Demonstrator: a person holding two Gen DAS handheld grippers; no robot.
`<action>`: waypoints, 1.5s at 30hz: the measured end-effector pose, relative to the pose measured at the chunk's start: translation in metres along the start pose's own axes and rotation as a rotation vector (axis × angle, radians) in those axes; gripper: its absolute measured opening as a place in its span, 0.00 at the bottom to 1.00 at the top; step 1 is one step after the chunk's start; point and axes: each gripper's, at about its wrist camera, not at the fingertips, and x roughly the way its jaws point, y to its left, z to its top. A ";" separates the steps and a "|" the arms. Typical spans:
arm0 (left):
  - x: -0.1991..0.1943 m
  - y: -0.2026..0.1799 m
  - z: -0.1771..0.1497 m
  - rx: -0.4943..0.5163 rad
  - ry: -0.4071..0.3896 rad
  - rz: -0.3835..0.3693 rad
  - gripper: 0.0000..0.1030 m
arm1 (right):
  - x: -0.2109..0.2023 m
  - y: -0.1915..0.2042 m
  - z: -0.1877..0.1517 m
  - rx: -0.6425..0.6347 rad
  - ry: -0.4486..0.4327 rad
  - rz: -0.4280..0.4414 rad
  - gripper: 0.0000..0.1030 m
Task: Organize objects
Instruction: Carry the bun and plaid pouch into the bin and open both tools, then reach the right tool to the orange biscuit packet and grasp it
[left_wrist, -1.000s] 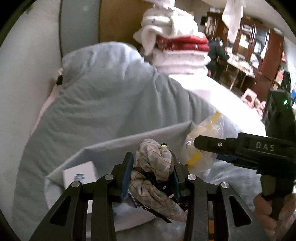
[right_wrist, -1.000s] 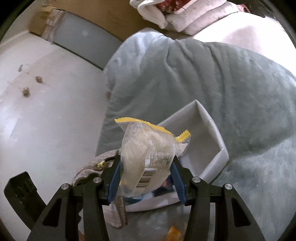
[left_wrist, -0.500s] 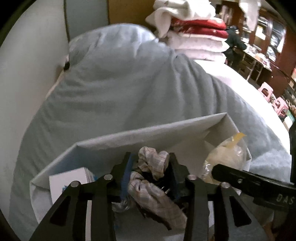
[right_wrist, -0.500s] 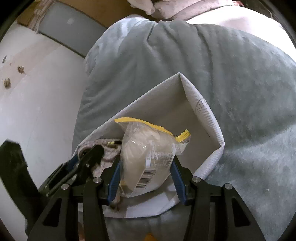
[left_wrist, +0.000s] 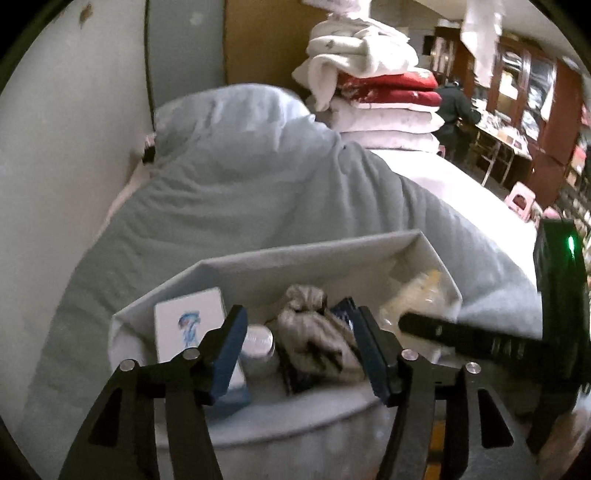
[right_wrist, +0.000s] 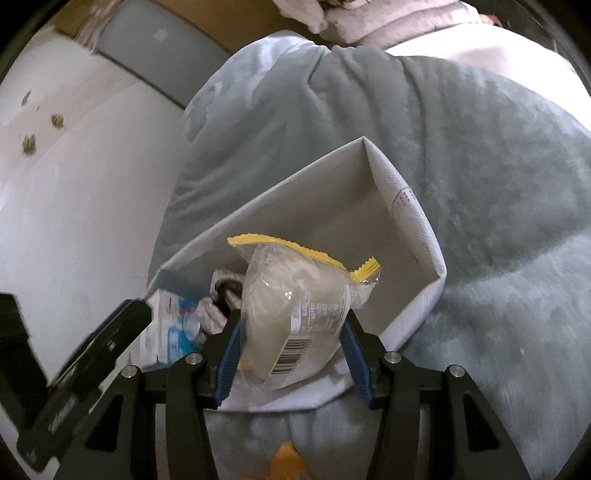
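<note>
Since the earlier frame, the left gripper has just been opening: its jaws now stand wide, and the checked cloth bundle lies loose between them, dropped inside the grey fabric bin just ahead. Soft and light, it would take a pinch anywhere.

From the right wrist, the right gripper clamps the snack packet low on its sides, over the bin. Slippery, crushable film; grip gently.
</note>
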 end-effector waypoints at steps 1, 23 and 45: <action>-0.004 -0.002 -0.007 0.016 -0.005 0.010 0.58 | -0.004 0.001 -0.004 -0.006 -0.006 0.010 0.50; -0.057 0.013 -0.096 -0.017 0.035 -0.009 0.58 | -0.054 0.005 -0.075 -0.139 0.136 0.022 0.54; -0.043 0.045 -0.121 -0.175 0.127 -0.149 0.56 | -0.052 0.052 -0.126 -0.612 0.166 -0.345 0.60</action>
